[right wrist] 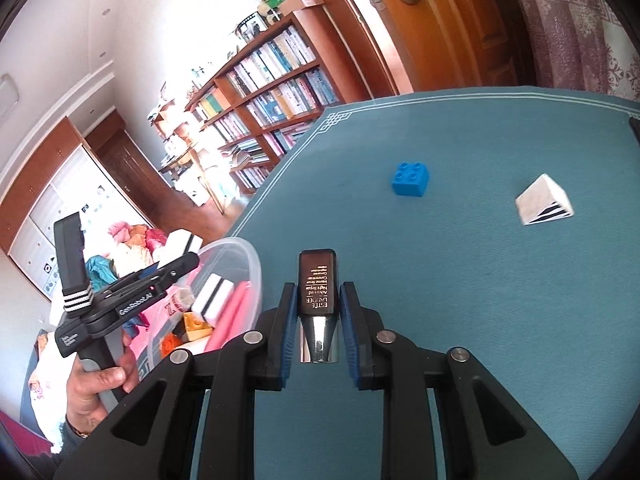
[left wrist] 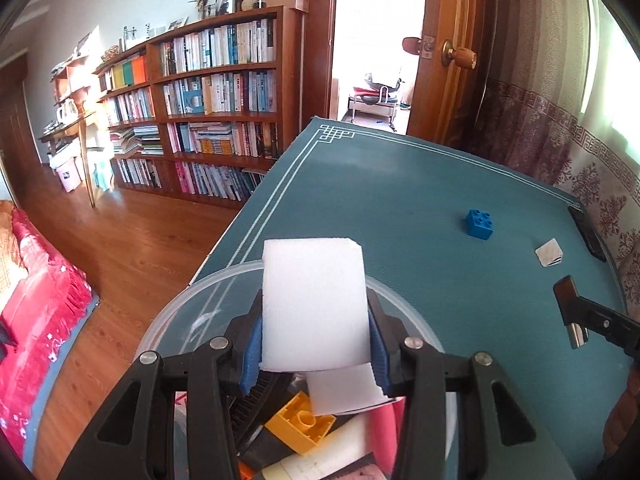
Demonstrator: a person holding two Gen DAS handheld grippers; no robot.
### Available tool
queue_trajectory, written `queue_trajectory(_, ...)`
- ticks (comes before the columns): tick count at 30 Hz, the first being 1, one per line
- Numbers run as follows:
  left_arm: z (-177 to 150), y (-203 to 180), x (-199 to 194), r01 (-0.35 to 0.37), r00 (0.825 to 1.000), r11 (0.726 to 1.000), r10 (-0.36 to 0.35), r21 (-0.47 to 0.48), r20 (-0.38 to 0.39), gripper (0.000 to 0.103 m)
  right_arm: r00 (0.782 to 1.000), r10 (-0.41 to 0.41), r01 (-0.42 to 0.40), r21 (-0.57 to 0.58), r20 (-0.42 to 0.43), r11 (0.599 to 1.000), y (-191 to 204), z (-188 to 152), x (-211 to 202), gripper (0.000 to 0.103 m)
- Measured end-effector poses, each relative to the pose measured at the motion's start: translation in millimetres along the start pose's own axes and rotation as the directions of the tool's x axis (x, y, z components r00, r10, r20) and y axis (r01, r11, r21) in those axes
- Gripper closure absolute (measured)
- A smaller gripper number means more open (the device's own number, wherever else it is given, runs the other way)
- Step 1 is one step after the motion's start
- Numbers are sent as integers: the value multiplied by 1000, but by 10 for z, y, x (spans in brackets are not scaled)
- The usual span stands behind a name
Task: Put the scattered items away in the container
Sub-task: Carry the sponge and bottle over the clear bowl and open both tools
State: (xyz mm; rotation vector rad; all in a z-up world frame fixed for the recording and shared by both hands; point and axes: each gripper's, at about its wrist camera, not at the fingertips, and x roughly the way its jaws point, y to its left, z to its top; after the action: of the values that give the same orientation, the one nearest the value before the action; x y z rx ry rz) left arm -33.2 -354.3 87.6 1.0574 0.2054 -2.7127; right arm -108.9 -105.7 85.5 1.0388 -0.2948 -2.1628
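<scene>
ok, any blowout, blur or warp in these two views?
Left wrist: doorway blown out, bookcase shelves bowed by fisheye, white sponge in the left claw sharp. Right wrist: sunlit far wall overexposed, label on the dark bottle readable, table mat edge curved.

Hidden and Cut Off

The white sponge (left wrist: 314,304) hides much of the container (left wrist: 176,320) and its contents. A dark flat object (left wrist: 588,232) at the mat's far edge is cut off and unidentifiable. The bottle (right wrist: 317,288) label's small print is largely illegible
</scene>
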Motion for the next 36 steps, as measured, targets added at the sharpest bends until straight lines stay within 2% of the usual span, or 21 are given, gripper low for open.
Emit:
queue_trajectory(5,-39,164,50,0,1000,1000,0,-16,-11,53,999,32,-32,-9,-21,999,244,-54,118,79)
queue_trajectory(6,-48,185,63,1,1000,1000,-2,-21,-17,48,999,40,-41,-15,-26,999,312,-67,150,79)
queue_trajectory(7,-56,217,86,2,1000,1000,-2,-29,-27,34,998,47,-48,-21,-30,999,386,-81,183,79)
queue_trajectory(9,-70,301,115,2,999,999,-4,-47,-32,21,998,58,-60,-34,-38,998,497,-103,236,79)
queue_trajectory(16,-126,538,12,32,999,996,-34,-85,-20,21,993,83,-90,-78,-89,993,836,-217,462,79)
queue_trajectory(22,-141,740,-68,26,1000,992,-27,-120,-5,19,984,108,-125,-107,-145,986,1086,-320,681,79)
queue_trajectory(31,-217,922,-62,31,999,985,-33,-169,-10,19,973,117,-146,-140,-199,979,1276,-388,884,79)
queue_trajectory(36,-243,981,-49,32,999,982,-36,-185,-19,19,973,99,-132,-147,-209,980,1317,-393,991,79)
